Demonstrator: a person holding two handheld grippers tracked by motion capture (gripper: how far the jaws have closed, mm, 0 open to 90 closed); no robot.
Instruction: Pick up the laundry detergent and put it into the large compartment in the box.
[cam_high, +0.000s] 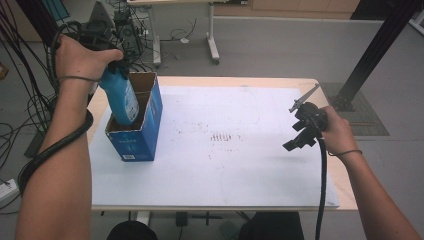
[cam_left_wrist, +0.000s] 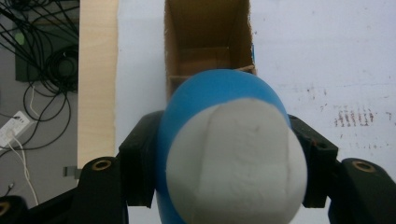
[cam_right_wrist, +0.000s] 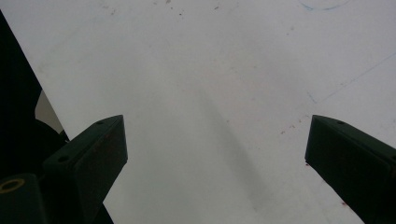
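A blue bottle (cam_high: 121, 100) with a pale label stands tilted, its lower end inside the open top of a blue cardboard box (cam_high: 140, 135) at the table's left. My left gripper (cam_high: 116, 67) is shut on the bottle's upper part, held from above. In the left gripper view the bottle (cam_left_wrist: 224, 140) with its white end bulges between the black fingers (cam_left_wrist: 140, 158), over the brown inside of the box (cam_left_wrist: 205, 42). My right gripper (cam_high: 296, 140) hovers open above the white sheet at the right; its fingers (cam_right_wrist: 93, 154) stand wide apart with nothing between them.
A white sheet (cam_high: 225, 150) covers most of the wooden table (cam_high: 102, 100). Faint reddish marks (cam_high: 222, 136) lie mid-sheet. Cables (cam_high: 30, 100) hang off the left side; a black post (cam_high: 380, 45) rises at the far right.
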